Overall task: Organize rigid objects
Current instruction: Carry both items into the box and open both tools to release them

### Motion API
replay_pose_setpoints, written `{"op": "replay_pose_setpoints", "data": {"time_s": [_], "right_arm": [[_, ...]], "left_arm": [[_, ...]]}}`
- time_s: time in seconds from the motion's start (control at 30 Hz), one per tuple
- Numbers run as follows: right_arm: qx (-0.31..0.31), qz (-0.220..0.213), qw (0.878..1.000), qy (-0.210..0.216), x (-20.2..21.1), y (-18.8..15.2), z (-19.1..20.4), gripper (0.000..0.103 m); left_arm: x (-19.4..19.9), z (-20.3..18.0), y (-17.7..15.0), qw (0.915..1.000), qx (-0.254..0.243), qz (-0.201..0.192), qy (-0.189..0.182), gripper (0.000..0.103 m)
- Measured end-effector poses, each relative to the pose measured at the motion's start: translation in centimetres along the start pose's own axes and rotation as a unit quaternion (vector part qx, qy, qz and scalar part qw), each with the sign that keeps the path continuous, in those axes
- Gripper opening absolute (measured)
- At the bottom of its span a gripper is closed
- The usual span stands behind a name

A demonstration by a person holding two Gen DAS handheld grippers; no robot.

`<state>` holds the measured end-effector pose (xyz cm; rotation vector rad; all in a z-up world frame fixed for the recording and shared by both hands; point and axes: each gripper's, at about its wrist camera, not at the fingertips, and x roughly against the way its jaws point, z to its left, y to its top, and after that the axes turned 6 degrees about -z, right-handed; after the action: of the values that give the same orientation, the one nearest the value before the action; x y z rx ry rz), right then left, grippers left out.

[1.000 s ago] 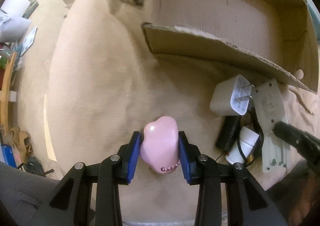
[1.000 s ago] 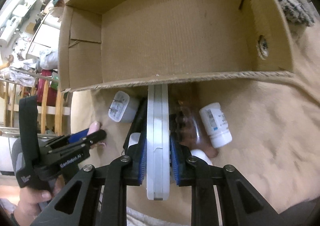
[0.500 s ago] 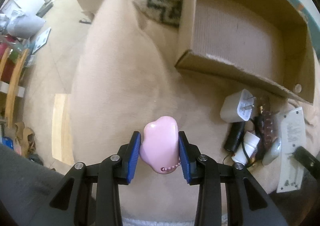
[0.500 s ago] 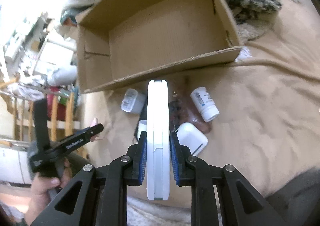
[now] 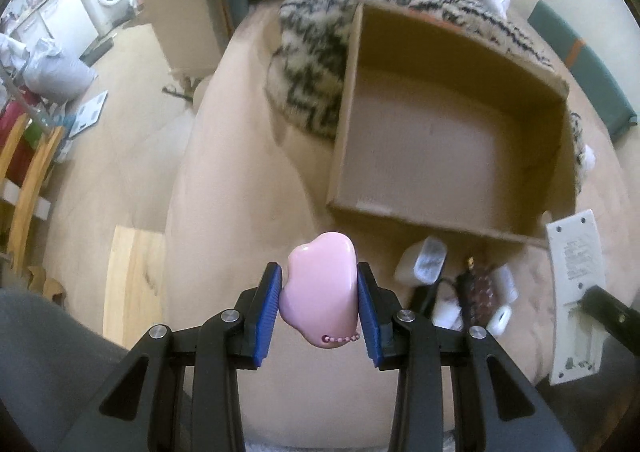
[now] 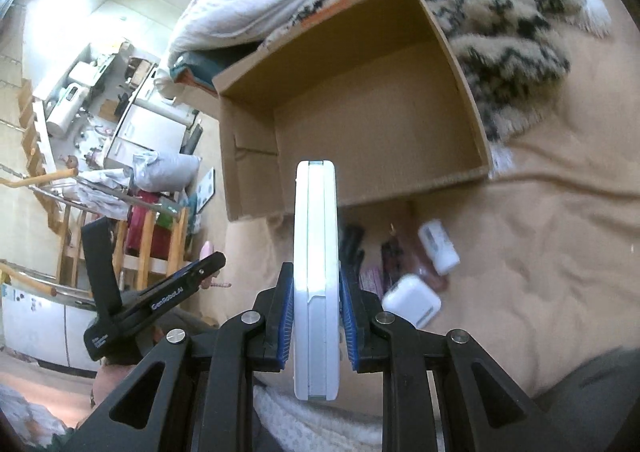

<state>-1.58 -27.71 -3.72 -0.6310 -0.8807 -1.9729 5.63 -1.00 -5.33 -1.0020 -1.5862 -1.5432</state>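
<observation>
My left gripper [image 5: 319,286] is shut on a glossy pink, cloud-shaped object [image 5: 320,288] with a small bead chain, held above the beige bedcover. An open cardboard box [image 5: 448,144] lies beyond it to the right. My right gripper [image 6: 315,294] is shut on a flat white remote control [image 6: 315,252], held edge-on in front of the same box [image 6: 360,112]; that remote [image 5: 574,292] shows at the right edge of the left wrist view. The left gripper's black finger [image 6: 180,284] appears low left in the right wrist view.
A cluster of small items lies before the box: a white charger [image 5: 422,262], a white earbud case [image 6: 412,302], a white pill bottle [image 6: 438,246], dark cables. A patterned knit blanket [image 6: 500,12] and white bedding flank the box. The bed edge and floor lie to the left.
Both grippers have risen with their loads. The box and the cluster of items look smaller and farther below, and more of the room shows.
</observation>
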Motion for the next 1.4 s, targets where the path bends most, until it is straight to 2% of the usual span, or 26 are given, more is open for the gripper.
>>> {"op": "replay_pose_setpoints", "data": {"time_s": [0.27,0.57,0.7,0.93,1.1,1.23,1.4], "right_arm": [[0.02,-0.018,1.0,-0.012,-1.4,4.7,0.5,0.023],[0.024,-0.025,0.998,-0.043,-5.0,9.3,-1.1,0.023],[0.024,-0.016,0.998,-0.052,-7.1,9.7,-2.1,0.023],[0.025,0.005,0.998,-0.06,-10.1,9.7,-3.1,0.023],[0.031,0.021,0.997,-0.065,-12.3,9.5,-3.1,0.023],[0.037,0.023,0.997,-0.069,-13.1,9.7,-2.9,0.023],[0.048,0.027,0.993,-0.109,-13.7,9.5,-2.9,0.023]], "left_arm": [[-0.2,-2.6,4.4,0.9989,-0.031,-0.033,-0.01,0.034],[-3.4,-7.0,8.7,0.9937,-0.089,-0.065,-0.02,0.034],[-5.6,-8.4,8.8,0.9918,-0.108,-0.062,-0.028,0.034],[-9.4,-9.0,7.7,0.9916,-0.115,-0.032,-0.048,0.034],[-10.8,-8.5,7.8,0.9934,-0.105,-0.022,-0.04,0.034],[-11.2,-9.2,7.7,0.9919,-0.118,-0.026,-0.04,0.034],[-11.7,-9.2,7.8,0.9929,-0.109,-0.019,-0.043,0.034]]}}
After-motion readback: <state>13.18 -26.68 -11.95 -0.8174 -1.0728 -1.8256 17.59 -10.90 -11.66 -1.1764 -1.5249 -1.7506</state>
